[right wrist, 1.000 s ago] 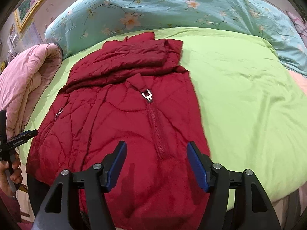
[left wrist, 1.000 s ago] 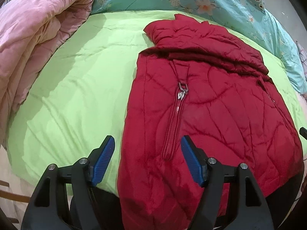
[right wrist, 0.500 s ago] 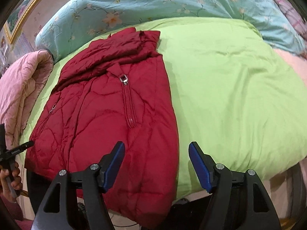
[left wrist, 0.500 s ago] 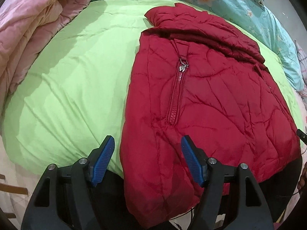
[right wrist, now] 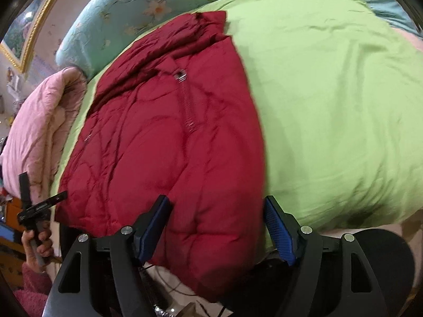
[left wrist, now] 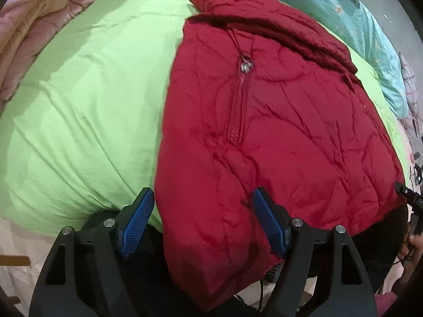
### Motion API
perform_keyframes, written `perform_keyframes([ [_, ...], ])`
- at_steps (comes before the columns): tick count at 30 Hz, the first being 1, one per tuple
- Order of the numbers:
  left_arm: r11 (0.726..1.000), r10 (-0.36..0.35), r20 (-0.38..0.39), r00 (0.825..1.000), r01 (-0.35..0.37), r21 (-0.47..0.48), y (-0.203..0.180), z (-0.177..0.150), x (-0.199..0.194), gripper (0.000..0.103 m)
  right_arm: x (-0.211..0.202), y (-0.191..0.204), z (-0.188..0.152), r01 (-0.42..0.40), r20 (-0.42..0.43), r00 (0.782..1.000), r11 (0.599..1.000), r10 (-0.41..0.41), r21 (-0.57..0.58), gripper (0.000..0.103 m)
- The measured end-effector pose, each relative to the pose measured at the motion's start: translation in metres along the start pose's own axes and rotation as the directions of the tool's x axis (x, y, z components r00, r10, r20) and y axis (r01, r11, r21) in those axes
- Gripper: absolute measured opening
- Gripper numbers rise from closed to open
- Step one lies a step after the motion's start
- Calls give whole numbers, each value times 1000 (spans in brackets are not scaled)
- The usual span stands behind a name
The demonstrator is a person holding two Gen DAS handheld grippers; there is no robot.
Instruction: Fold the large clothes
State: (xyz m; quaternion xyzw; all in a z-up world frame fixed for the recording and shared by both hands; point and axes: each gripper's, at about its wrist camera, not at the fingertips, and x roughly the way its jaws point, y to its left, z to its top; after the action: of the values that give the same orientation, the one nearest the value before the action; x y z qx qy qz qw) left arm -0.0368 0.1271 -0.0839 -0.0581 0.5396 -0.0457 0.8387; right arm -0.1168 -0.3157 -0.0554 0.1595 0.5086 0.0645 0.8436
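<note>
Bed: a green sheet (left wrist: 79, 100) covers it, with a pink quilt (left wrist: 34, 23) at 10 o'clock and a floral blanket (left wrist: 343, 8) at 1 o'clock.
Left view, jacket: the red jacket (left wrist: 277, 132) lies flat at centre, hem hanging over the near edge at 6 o'clock.
Left view, tool: the left gripper (left wrist: 202, 222) is spread wide, holding nothing.
Right view, jacket: the jacket (right wrist: 164, 145) lies left of centre on the sheet (right wrist: 330, 105), quilt (right wrist: 39, 132) at 9 o'clock.
Right view, tool: the right gripper (right wrist: 216, 227) gapes wide over the hem, empty.

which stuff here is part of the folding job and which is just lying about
Job: red jacket, left gripper, right gripper, both open.
Lying about: pink quilt, floral bedding, green sheet, framed picture.
</note>
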Motion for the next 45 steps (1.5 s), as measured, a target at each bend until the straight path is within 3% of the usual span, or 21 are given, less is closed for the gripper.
perform_keyframes([
  [13, 998, -25, -16, 1000, 26, 54, -15, -8, 5, 74, 9, 6, -1, -24, -23, 999, 1000, 23, -16, 72],
  [14, 998, -23, -11, 1000, 24, 65, -18, -8, 5, 71, 9, 7, 0, -27, -21, 999, 999, 27, -17, 68],
  [18, 993, -5, 20, 1000, 3, 120, -29, -8, 2, 29, 11, 14, 0, -37, -12, 999, 999, 36, -38, 40],
  [19, 991, -4, 35, 999, -1, 133, -32, -8, 0, 22, 10, 16, 0, -35, -11, 999, 998, 35, -44, 37],
  [22, 988, 2, 76, 997, -14, 156, -38, -7, -8, 16, 6, 28, 2, -2, 7, 1000, 996, 3, -84, 27],
  [32, 984, -18, 221, 975, -22, 178, -50, 9, -44, 12, -19, 55, 18, 16, 99, 995, 989, -1, -150, 21],
  [45, 984, -49, 360, 932, -17, 177, -60, 67, -78, 12, -39, 79, 74, -10, 234, 971, 983, 53, -182, 20],
])
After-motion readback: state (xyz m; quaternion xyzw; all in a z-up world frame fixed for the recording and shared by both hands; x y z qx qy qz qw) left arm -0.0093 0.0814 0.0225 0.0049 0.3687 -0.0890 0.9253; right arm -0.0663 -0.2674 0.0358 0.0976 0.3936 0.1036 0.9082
